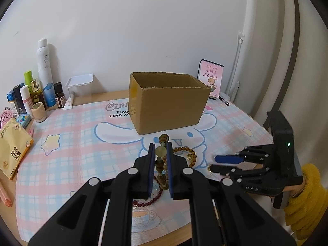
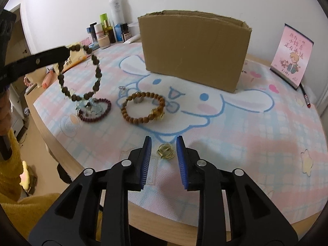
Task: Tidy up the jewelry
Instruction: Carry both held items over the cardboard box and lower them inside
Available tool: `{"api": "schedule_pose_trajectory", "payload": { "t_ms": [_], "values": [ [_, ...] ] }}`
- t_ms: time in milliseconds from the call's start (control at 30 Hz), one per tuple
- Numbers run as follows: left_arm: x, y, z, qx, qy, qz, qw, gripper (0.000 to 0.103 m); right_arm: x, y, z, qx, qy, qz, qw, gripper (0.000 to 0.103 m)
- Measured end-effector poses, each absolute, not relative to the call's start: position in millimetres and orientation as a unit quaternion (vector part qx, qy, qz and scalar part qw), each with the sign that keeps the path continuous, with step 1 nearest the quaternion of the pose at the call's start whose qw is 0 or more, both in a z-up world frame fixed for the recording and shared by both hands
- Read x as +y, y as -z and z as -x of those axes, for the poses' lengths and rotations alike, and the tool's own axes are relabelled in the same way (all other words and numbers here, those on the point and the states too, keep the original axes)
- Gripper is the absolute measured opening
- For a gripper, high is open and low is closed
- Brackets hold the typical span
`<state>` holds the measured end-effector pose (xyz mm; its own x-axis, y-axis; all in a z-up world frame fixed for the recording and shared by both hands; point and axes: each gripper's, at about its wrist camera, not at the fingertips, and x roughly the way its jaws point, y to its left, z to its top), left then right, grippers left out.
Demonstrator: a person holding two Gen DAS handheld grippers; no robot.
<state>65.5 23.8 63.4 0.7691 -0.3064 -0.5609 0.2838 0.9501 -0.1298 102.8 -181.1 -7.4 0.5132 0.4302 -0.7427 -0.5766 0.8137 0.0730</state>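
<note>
My left gripper (image 1: pixel 160 146) is shut on a string of dark and pale green beads (image 1: pixel 160 151), lifted off the mat. In the right wrist view that bead string (image 2: pixel 96 75) hangs as a loop from the left gripper (image 2: pixel 67 51). My right gripper (image 2: pixel 164 143) is open and low over the mat, with a small gold ornament (image 2: pixel 165 152) lying between its pads, untouched. The right gripper (image 1: pixel 214 163) also shows at the right of the left wrist view. A brown bead bracelet (image 2: pixel 134 120) and a dark red bracelet (image 2: pixel 96 119) lie on the mat. An open cardboard box (image 2: pixel 194 51) stands behind them.
Cosmetic bottles (image 1: pixel 44 71), a clear tub (image 1: pixel 80 84) and a yellow packet (image 1: pixel 12 149) crowd the left side. A pink card (image 2: pixel 291 53) and a pen (image 2: pixel 305 96) are at the back right. A small silver piece (image 2: pixel 123 88) lies near the brown bracelet. The table's front edge (image 2: pixel 164 221) is close.
</note>
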Motion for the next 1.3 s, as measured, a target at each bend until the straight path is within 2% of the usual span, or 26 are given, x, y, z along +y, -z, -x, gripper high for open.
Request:
{"api": "schedule_pose_trajectory", "payload": {
  "t_ms": [200, 233, 300, 467, 767, 1300],
  "values": [
    [22, -63, -65, 0.303, 0.157, 0.019, 0.94, 0.011, -174, 17, -100, 0.399, -0.284, 0.118, 0.864, 0.024],
    [21, -62, -64, 0.303, 0.156, 0.019, 0.94, 0.011, -174, 18, -100, 0.397, -0.284, 0.119, 0.865, 0.023],
    [21, -62, -64, 0.304, 0.155, 0.018, 0.94, 0.011, -175, 18, -100, 0.394, -0.277, 0.12, 0.868, 0.015],
    [21, -62, -64, 0.302, 0.154, 0.018, 0.941, 0.011, -179, 17, -103, 0.395, -0.276, 0.113, 0.869, 0.01],
    [21, -69, -69, 0.295, 0.156, 0.013, 0.943, 0.011, -187, 0, -107, 0.385, -0.28, 0.085, 0.875, 0.01],
    [7, -99, -104, 0.267, 0.169, 0.0, 0.949, 0.011, -194, -77, -137, 0.337, -0.285, 0.061, 0.895, 0.011]
  ]
}}
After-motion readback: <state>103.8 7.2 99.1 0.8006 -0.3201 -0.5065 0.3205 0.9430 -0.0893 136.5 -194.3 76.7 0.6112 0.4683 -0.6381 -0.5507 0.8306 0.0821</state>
